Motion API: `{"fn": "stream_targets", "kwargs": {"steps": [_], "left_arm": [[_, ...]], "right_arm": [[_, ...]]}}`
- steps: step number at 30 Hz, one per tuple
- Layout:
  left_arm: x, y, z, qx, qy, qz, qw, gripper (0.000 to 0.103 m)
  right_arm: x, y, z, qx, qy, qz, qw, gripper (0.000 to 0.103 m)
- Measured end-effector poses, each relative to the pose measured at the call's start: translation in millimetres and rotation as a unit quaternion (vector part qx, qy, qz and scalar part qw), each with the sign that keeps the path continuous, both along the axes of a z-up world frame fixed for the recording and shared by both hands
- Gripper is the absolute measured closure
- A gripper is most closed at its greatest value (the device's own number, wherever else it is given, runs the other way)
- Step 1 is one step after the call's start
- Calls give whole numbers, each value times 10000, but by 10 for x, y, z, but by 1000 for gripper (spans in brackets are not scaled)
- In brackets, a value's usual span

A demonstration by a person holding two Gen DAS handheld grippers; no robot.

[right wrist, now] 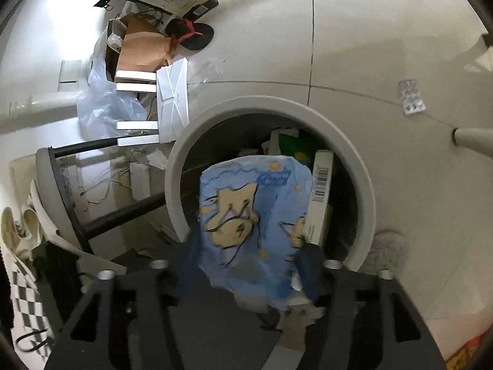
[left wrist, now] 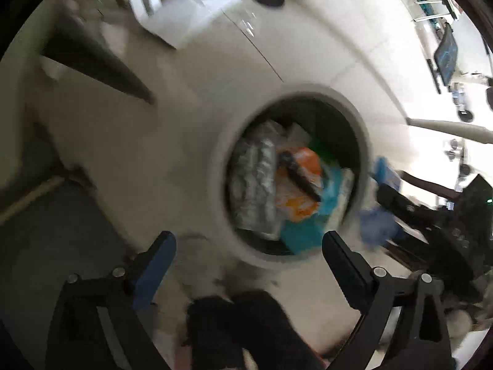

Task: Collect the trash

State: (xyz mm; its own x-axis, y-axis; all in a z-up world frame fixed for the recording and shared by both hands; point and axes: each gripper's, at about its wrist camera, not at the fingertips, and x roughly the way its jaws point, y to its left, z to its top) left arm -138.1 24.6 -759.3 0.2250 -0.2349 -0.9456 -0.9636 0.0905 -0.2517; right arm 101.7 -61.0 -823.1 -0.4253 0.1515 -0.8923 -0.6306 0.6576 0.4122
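Observation:
A round white trash bin [left wrist: 222, 160] stands on the pale tiled floor and holds several wrappers, one orange [left wrist: 300, 182] and one silvery. My left gripper [left wrist: 249, 246] is open and empty just in front of the bin's rim. In the right wrist view my right gripper [right wrist: 249, 265] is shut on a light blue cartoon-printed wrapper [right wrist: 255, 206] and holds it over the bin's [right wrist: 366, 191] mouth. A white barcoded box [right wrist: 320, 197] and a green packet [right wrist: 292, 145] lie inside. The right gripper also shows in the left wrist view [left wrist: 385, 215], beside the bin.
A silver blister pack [right wrist: 411, 97] lies on the floor to the bin's far right. A clear plastic bag [right wrist: 107, 104], cardboard boxes [right wrist: 144, 49] and a black-red sandal [right wrist: 191, 35] lie beyond the bin. A chair frame [right wrist: 92, 212] stands at left. A grey fluffy clump [right wrist: 389, 251] lies beside the bin.

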Motion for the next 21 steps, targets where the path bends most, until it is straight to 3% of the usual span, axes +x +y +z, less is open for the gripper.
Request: {"fn": "stream_targets", "kwargs": {"steps": [2, 4, 9, 15, 21], "left_arm": [[-10, -58, 224, 468, 477, -243, 9975, 6], [-26, -112, 404, 851, 847, -531, 9913, 6], [32, -320, 864, 1043, 1082, -875, 9848, 6], [260, -567, 1544, 1154, 1361, -1371, 9743, 6], [480, -742, 2437, 1192, 1163, -1637, 9724, 6]], "right_arm": [[-46, -48, 120, -92, -239, 180, 9995, 10], [-117, -109, 271, -139, -525, 397, 9977, 5], [-274, -301, 730, 29, -724, 803, 9941, 5], [-390, -577, 1468, -186, -1534, 1072, 9822, 5], [-376, -849, 2497, -195, -1799, 979, 9786, 5]]}}
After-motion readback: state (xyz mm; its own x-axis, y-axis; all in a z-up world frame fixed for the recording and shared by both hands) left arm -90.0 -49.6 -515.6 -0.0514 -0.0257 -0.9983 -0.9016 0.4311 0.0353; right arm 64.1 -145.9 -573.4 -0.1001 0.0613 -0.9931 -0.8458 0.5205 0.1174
